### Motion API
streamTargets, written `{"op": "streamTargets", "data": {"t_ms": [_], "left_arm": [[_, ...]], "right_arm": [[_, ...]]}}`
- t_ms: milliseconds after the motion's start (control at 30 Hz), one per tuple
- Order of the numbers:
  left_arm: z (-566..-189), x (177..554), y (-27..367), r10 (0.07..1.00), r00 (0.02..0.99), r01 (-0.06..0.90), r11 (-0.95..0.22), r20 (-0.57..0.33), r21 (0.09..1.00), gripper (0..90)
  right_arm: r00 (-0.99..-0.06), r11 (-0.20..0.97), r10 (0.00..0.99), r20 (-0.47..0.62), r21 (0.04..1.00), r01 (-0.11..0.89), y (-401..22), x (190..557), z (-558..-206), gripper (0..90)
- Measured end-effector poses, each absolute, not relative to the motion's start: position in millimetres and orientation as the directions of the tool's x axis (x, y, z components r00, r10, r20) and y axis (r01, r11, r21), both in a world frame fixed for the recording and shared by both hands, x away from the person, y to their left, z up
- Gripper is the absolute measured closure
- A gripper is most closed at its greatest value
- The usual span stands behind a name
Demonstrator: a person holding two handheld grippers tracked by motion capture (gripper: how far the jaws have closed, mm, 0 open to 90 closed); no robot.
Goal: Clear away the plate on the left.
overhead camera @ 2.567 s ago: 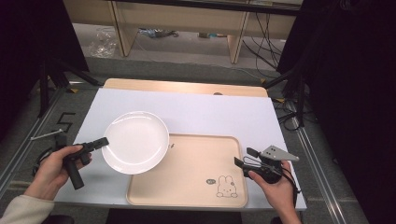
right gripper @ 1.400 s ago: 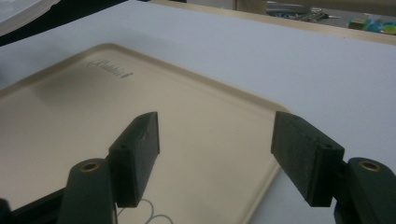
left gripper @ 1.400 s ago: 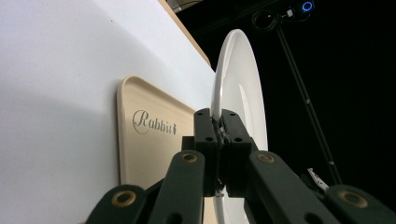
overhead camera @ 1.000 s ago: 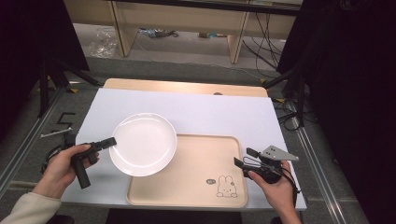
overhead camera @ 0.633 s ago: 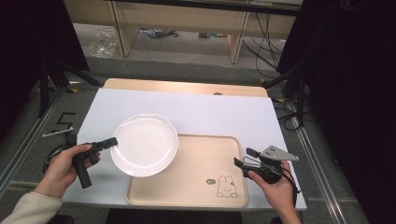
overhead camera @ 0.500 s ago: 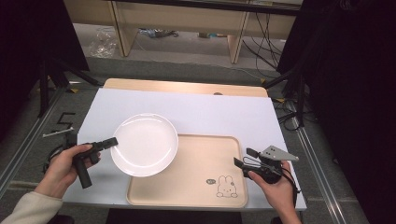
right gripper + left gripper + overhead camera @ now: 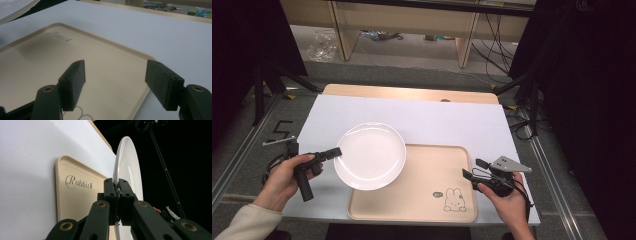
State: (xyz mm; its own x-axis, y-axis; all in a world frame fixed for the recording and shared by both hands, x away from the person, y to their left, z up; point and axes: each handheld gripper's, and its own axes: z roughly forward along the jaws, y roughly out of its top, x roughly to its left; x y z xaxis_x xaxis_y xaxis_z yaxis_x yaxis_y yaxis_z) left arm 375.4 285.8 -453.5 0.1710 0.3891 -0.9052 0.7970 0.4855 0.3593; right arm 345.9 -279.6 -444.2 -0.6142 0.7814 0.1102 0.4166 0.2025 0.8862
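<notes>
A white sheet (image 7: pixel 437 122) covers most of a wooden table (image 7: pixel 412 93), with dark drapes at both sides and a wooden frame on the grey floor behind. From the high view's centre, the beige tray (image 7: pixel 427 185) lies toward 6 o'clock on the sheet, and the white plate (image 7: pixel 371 155) sits at about 8 o'clock, overlapping the tray's near-left corner; that view does not tell whether the plate rests on the tray or is lifted off it. The left gripper (image 7: pixel 332 153), at 8 o'clock, has its jaws clamped on the plate's left rim. The left gripper view settles this: the plate (image 7: pixel 126 167) is seen edge-on with its rim pinched between the closed jaws, and the tray's (image 7: pixel 72 202) "Rabbit" lettering is readable there, while from above it cannot be made out. The plate's far face is hidden in that view. The right gripper (image 7: pixel 476 168) hovers at 4 o'clock by the tray's right edge; the right gripper view shows its jaws standing wide apart with nothing between them, above the tray (image 7: pixel 75 55). The plate (image 7: pixel 15 8) is cut off at that view's top-left corner. The rabbit drawing (image 7: pixel 453 200) on the tray is small and faint from above.
</notes>
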Motion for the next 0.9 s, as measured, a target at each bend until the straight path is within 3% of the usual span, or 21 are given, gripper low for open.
{"op": "streamTargets", "data": {"t_ms": [900], "left_arm": [[-454, 379, 269, 0.384, 0.183, 0.817, 0.453, -0.905, 0.357, 86.3]], "right_arm": [[-0.617, 0.206, 0.779, 0.108, 0.886, 0.415, -280, 346, -444, 33.4]]}}
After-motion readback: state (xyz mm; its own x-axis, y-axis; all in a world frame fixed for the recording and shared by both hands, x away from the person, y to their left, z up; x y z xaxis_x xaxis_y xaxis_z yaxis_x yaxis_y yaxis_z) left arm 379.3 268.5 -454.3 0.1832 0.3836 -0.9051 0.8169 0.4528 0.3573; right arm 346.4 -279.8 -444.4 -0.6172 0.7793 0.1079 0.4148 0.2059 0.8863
